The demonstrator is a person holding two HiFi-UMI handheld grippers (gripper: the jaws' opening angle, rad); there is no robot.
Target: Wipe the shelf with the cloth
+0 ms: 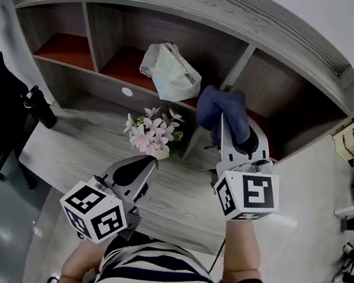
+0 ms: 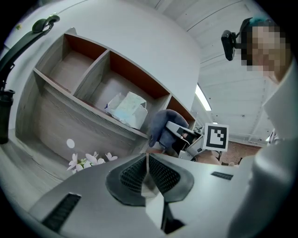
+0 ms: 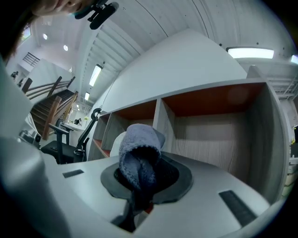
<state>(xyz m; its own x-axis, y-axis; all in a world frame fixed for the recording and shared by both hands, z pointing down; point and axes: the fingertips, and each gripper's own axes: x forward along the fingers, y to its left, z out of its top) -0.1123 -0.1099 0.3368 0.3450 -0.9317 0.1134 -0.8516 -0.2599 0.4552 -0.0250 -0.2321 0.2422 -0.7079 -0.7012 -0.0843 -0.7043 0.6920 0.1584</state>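
1. The blue cloth [image 1: 217, 105] was bunched at the tip of my right gripper [image 1: 224, 126], held up near the shelf [image 1: 185, 2].
2. Right jaws were clamped on it. My left gripper [image 1: 151, 162] was pressed together, holding nothing.

Your right hand-held gripper [image 3: 138, 188] clamps a folded dark-blue terry cloth [image 3: 138, 151] bulging beyond its jaws; ahead stands a grey wood-grain shelf [image 3: 219, 135] with open compartments.
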